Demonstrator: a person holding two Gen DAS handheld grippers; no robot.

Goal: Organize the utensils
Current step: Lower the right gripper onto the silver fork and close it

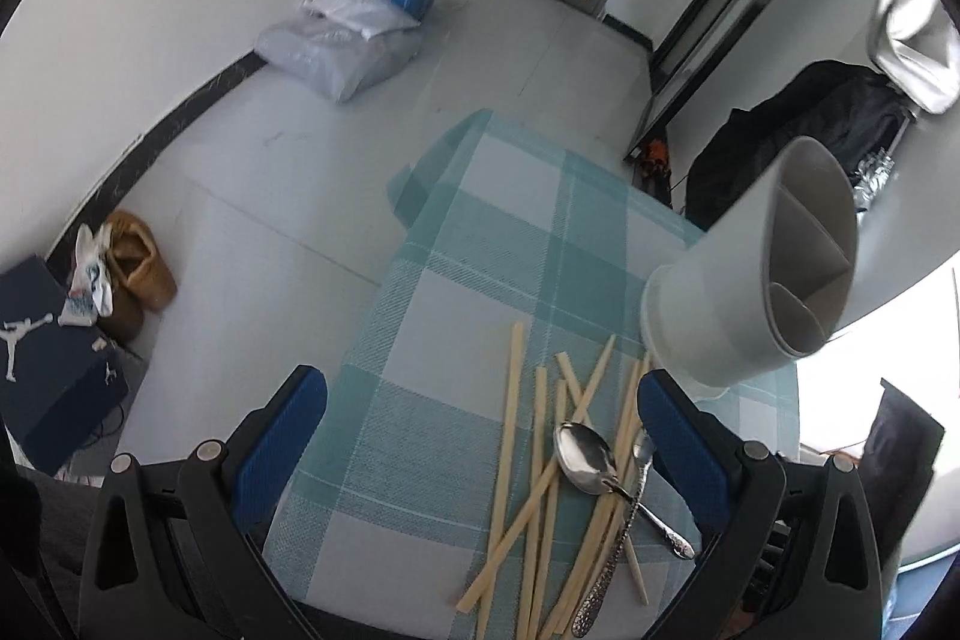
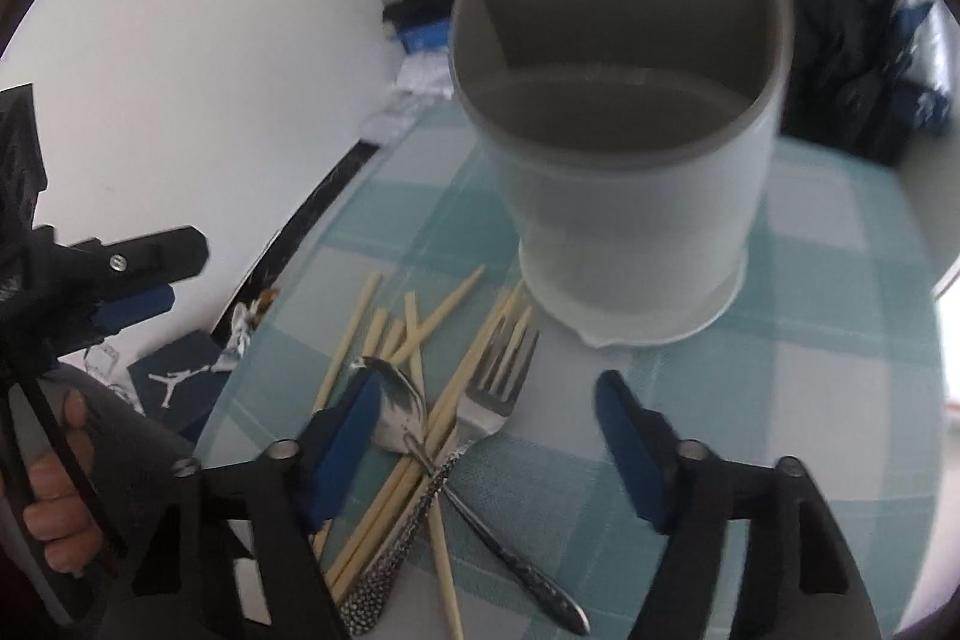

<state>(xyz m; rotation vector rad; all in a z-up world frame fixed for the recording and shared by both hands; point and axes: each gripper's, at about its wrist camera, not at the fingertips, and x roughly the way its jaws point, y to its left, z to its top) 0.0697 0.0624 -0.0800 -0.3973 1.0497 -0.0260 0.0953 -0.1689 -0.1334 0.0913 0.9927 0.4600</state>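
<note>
The right tongs (image 2: pixel 486 436) hang over a worktop (image 2: pixel 840 340) covered in a teal checked cloth, their blue-padded fingers (image 2: pixel 345 442) standing apart with nothing pressed between them. Below them lies a loose heap of pale chopsticks (image 2: pixel 384 334), with a spoon (image 2: pixel 399 400) and a fork (image 2: pixel 492 388) crossing on top. Just beyond stands a white holder (image 2: pixel 630 232), upright and blurred. At the left edge, a hand (image 2: pixel 57 484) grips the left tongs (image 2: pixel 144 280).
</note>
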